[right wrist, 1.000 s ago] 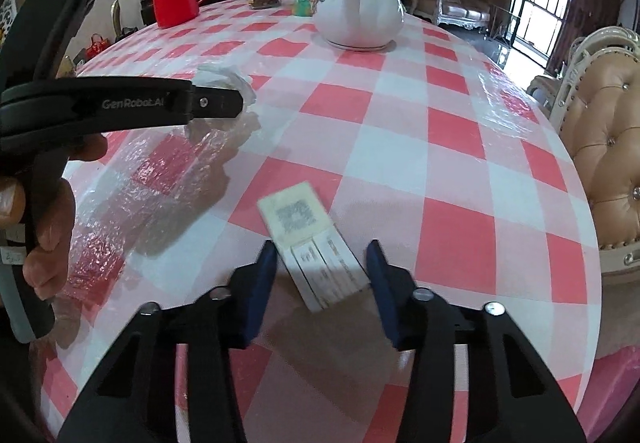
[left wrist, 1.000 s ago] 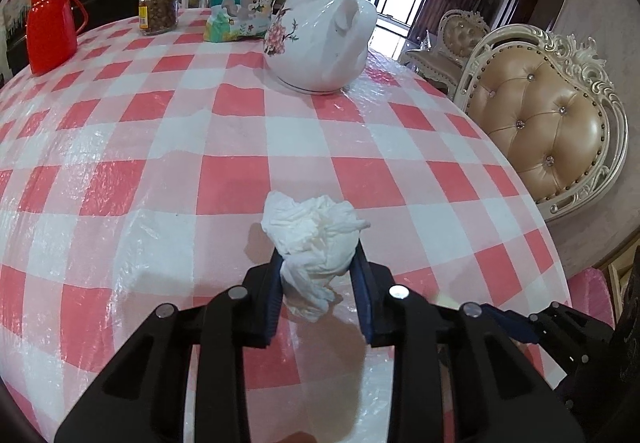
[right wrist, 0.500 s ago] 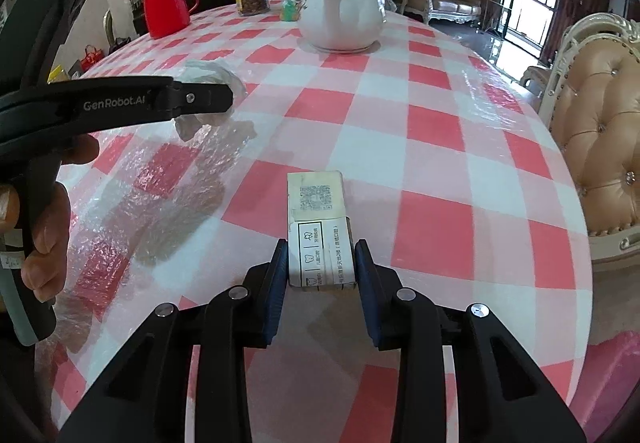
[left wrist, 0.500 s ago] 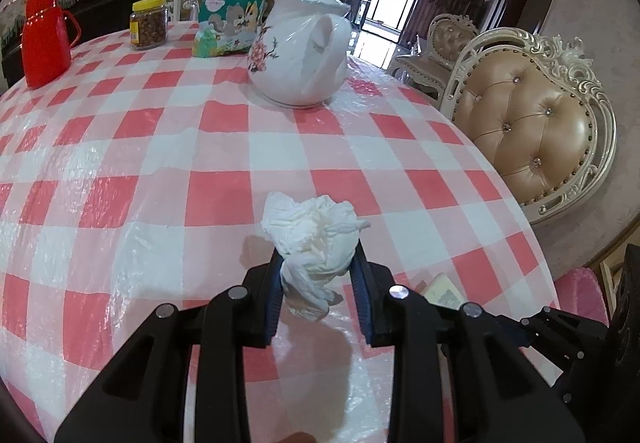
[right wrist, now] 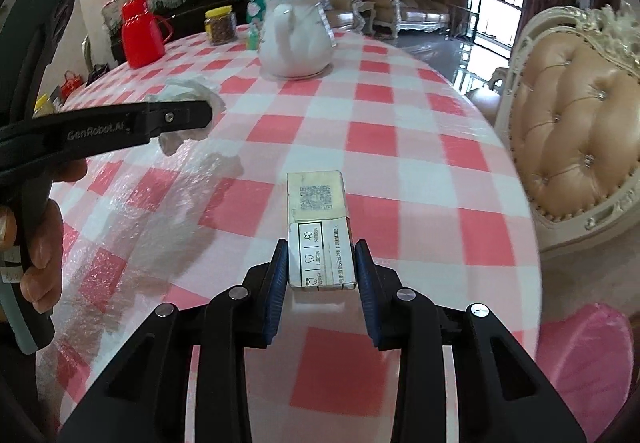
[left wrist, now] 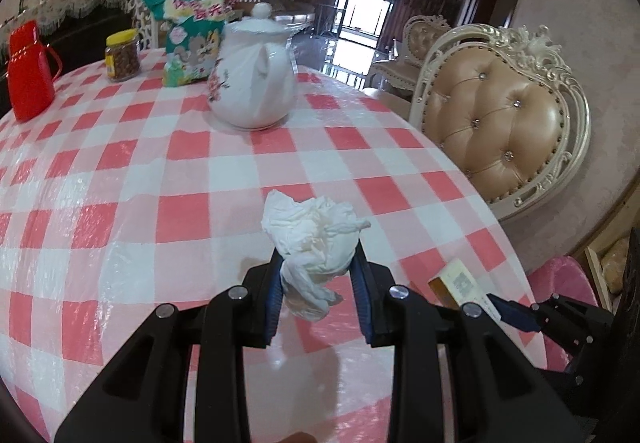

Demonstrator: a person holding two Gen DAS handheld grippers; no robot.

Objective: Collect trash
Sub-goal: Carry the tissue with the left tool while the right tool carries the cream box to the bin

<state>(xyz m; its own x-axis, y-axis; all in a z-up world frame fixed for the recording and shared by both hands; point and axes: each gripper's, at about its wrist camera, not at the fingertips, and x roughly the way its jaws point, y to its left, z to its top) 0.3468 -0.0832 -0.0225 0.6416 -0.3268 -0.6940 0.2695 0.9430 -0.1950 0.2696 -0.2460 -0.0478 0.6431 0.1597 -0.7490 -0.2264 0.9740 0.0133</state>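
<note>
A crumpled white tissue (left wrist: 316, 239) sits pinched in my left gripper (left wrist: 317, 267), lifted above the red-and-white checked tablecloth (left wrist: 192, 179). In the right wrist view a small flat cardboard box (right wrist: 320, 231) with a QR code is clamped in my right gripper (right wrist: 322, 263), raised off the cloth. That box (left wrist: 460, 283) and the right gripper's blue pad (left wrist: 512, 317) also appear at the lower right of the left wrist view. From the right wrist view, the left gripper (right wrist: 192, 117) crosses the left side with the tissue (right wrist: 188, 93) behind it, held by a hand (right wrist: 36, 243).
At the far side of the round table stand a white teapot (left wrist: 252, 83), a green snack bag (left wrist: 192, 39), a jar with a yellow lid (left wrist: 122, 55) and a red flask (left wrist: 28, 73). A tan tufted chair (left wrist: 504, 123) is at the right edge; something pink (right wrist: 588, 355) lies below.
The right gripper closed on the box, which lay loose between its open fingers a second ago, and lifted it. Both grippers have risen, so more of the table and room shows.
</note>
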